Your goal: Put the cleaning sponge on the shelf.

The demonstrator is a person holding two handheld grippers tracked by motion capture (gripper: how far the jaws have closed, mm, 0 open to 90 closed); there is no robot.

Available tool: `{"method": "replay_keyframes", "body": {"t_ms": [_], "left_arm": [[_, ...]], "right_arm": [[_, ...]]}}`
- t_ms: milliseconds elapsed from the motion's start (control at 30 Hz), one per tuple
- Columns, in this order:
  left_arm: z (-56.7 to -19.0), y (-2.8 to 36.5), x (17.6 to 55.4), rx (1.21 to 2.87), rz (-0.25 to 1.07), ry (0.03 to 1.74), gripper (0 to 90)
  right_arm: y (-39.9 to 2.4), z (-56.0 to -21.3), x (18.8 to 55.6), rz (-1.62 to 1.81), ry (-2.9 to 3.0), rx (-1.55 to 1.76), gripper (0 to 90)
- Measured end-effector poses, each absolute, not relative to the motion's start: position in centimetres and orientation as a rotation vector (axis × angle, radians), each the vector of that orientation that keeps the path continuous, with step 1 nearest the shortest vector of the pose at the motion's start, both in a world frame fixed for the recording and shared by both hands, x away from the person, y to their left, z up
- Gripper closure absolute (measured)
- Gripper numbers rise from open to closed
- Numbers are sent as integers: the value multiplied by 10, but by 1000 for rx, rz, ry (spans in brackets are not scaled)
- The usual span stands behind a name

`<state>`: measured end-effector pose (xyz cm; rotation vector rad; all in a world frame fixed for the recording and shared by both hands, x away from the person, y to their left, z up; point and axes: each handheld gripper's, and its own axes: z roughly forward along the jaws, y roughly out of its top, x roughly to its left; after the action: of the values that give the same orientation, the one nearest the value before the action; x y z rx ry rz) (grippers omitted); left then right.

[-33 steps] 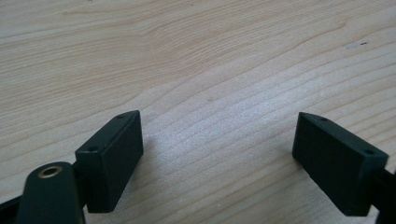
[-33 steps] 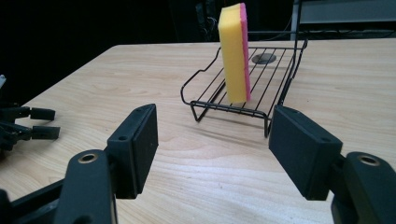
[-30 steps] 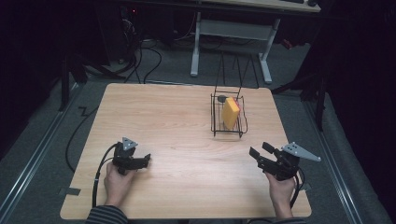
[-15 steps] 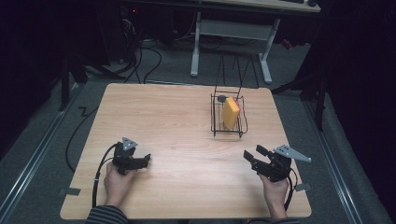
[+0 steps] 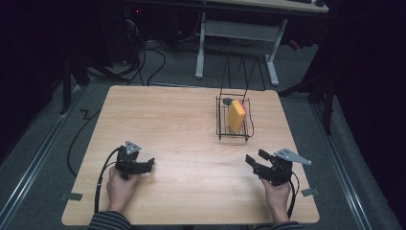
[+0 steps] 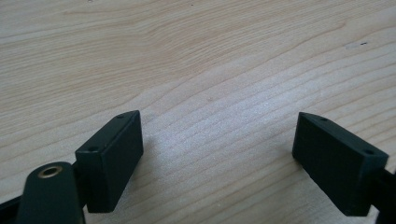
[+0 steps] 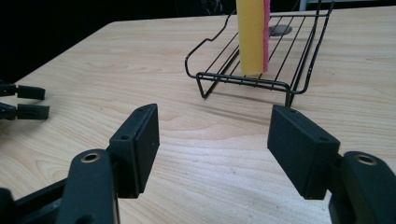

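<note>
the sponge (image 5: 236, 115) stands upright in the wire rack (image 5: 221, 125), upper right of centre in the high view, well apart from both claws; the right claw (image 5: 255, 158) and left claw (image 5: 149, 164) rest low over the tabletop (image 5: 182, 124), jaws spread, empty; likely the approach step; next calls for reaching to the sponge.

Matt pale wood table (image 5: 182, 120); black wire basket (image 5: 221, 120); spongy yellow sponge (image 5: 235, 116).

readable text: none | labels: none legible on the sponge (image 5: 236, 115) or the wire rack (image 5: 221, 117) | brands: none visible on the left gripper (image 5: 149, 164) or the right gripper (image 5: 255, 158) | numbers and signs: none on the tabletop (image 5: 182, 124); grain marks only
</note>
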<state>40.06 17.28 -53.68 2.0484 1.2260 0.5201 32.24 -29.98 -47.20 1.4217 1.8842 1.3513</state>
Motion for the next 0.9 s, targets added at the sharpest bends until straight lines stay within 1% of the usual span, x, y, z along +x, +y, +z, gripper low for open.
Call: {"method": "replay_keyframes", "body": {"t_ms": [900], "left_arm": [[-537, 173, 401, 2047, 520, 1225, 168]], "right_arm": [[-295, -496, 342, 1232, 1910, 1476, 355]]}}
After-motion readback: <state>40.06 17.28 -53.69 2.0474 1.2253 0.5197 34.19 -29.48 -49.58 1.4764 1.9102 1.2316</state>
